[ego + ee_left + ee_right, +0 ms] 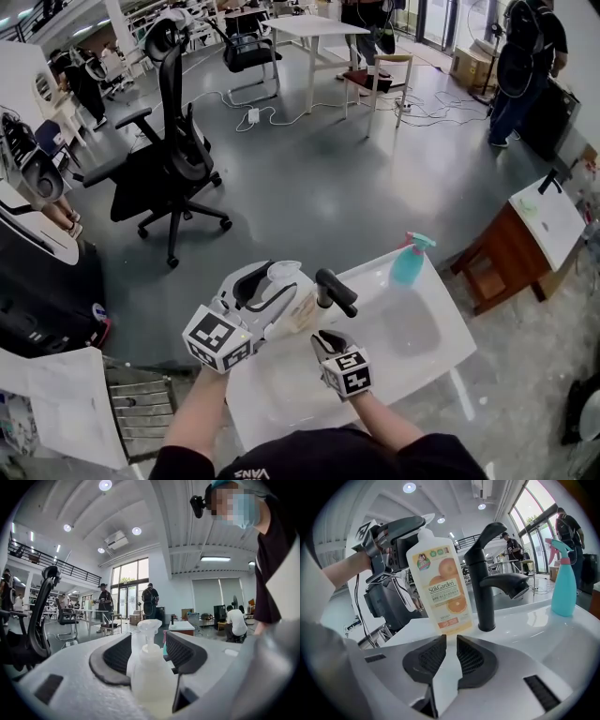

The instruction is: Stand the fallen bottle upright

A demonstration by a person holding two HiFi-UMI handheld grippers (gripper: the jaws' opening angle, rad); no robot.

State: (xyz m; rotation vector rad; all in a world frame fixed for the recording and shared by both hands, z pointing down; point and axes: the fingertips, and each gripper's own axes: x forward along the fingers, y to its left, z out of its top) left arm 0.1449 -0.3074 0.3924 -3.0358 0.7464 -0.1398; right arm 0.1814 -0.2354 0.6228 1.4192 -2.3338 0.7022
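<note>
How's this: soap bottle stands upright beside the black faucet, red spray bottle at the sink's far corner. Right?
Wrong colour: the spray bottle is teal, not red, as the right gripper view shows. The soap bottle is upright beside the black faucet.

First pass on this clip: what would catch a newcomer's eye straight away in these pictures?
The orange-labelled bottle stands upright on the white sink beside the black faucet, its pump top between the left gripper's parted jaws. The right gripper hovers in front of it, jaws nearly together and empty. A teal spray bottle stands at the sink's far corner.
</note>
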